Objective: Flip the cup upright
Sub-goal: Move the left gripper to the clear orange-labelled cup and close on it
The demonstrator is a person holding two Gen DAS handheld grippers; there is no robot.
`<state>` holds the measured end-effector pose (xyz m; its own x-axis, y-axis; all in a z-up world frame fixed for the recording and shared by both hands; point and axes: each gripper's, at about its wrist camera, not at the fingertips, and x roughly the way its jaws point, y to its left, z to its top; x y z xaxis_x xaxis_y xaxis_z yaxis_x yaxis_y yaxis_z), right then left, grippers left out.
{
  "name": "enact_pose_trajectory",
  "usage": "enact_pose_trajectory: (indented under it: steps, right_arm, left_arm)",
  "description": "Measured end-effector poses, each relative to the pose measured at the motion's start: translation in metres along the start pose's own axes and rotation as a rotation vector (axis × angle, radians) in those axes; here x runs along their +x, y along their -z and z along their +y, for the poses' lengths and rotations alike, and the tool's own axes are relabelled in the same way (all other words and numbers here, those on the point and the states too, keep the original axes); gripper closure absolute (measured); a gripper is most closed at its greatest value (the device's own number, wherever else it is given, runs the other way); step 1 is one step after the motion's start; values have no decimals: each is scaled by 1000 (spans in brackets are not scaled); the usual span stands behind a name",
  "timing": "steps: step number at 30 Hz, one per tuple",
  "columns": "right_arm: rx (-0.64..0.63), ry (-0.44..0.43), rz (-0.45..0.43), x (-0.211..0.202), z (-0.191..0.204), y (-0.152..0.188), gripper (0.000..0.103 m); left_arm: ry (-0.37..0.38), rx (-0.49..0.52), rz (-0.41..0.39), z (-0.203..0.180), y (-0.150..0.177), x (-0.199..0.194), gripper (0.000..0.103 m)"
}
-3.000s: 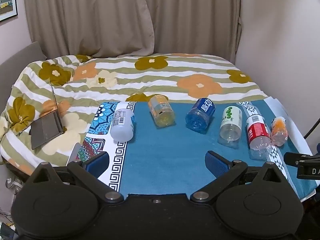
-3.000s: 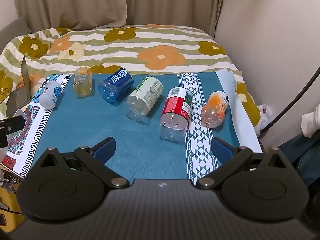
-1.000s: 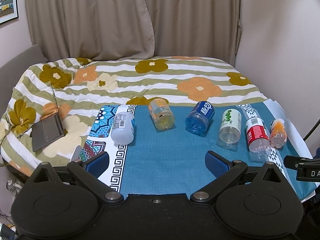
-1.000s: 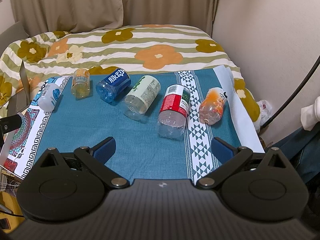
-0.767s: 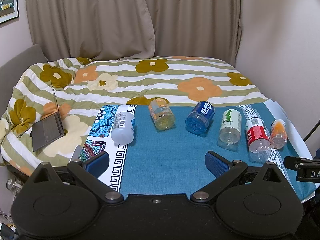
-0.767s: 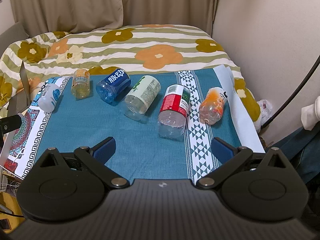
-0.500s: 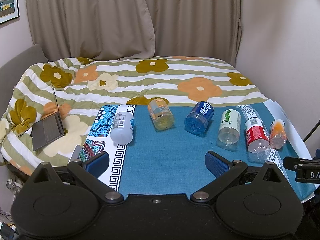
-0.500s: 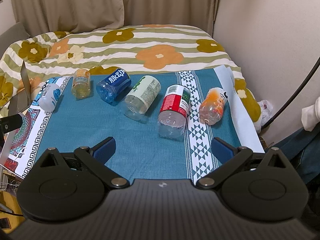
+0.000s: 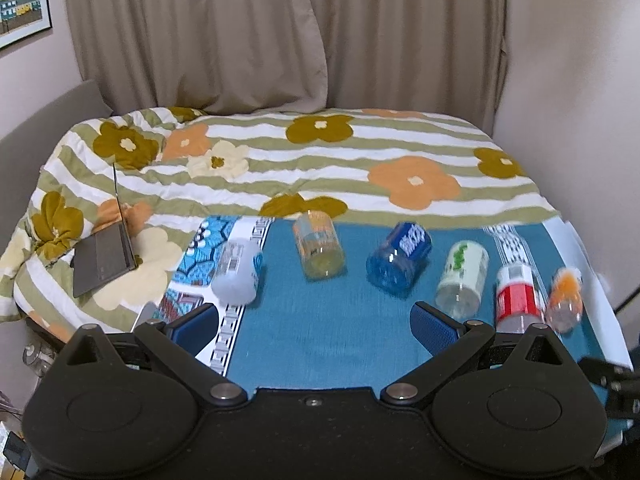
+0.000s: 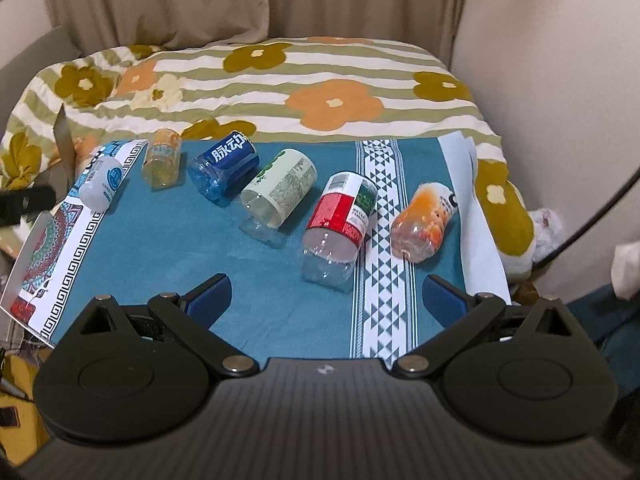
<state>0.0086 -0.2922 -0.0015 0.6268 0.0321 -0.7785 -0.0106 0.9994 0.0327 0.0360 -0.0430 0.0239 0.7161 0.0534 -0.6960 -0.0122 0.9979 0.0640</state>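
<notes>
1. Six cut-down plastic bottle cups lie on their sides in a row across a teal cloth (image 10: 248,280) spread on a table, in the middle of both views.
2. From the left of the right-wrist view: a white cup with a pale blue label (image 10: 101,184) (image 9: 239,271), lying on the patterned white border of the cloth; a clear yellowish cup with an orange label (image 10: 162,158) (image 9: 319,245); a blue cup with white characters on its label (image 10: 223,171) (image 9: 400,258).
3. Next comes a clear cup with a white and green label (image 10: 280,192) (image 9: 463,276), then a clear cup with a red and white label (image 10: 340,220) (image 9: 518,294), then a clear cup with an orange print (image 10: 424,220) (image 9: 565,294) at the right end, beside the white triangle-patterned stripe.
4. The cups lie apart from one another; none stands upright.
5. The left gripper (image 9: 314,326), at the bottom of its view, has its blue-padded fingers (image 9: 193,326) spread wide with nothing between them, above the near part of the cloth.
6. The right gripper (image 10: 326,298) is likewise spread wide and empty, its blue pads (image 10: 444,298) short of the red-labelled cup.
7. Behind the table a flower-patterned striped quilt (image 9: 320,160) covers a bed; a grey half-open laptop (image 9: 105,258) rests on it at middle left of the left-wrist view. Beige curtains (image 9: 260,32) hang across the top.
</notes>
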Motion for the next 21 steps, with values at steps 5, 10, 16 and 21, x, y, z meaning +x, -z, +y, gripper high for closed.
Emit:
enact_pose_trajectory:
  steps: [5, 10, 16, 21]
  right_arm:
    - [37, -47, -1, 16, -20, -10, 0]
    - [100, -48, 42, 36, -33, -15, 0]
    - [182, 37, 147, 60, -43, -18, 0]
    - [191, 109, 204, 81, -36, -23, 0]
  left_arm:
    - [-21, -18, 3, -10, -23, 27, 0]
    - [-11, 13, 38, -15, -45, 67, 0]
    - [21, 32, 90, -10, -69, 125, 0]
    - [40, 16, 159, 0, -82, 175, 0]
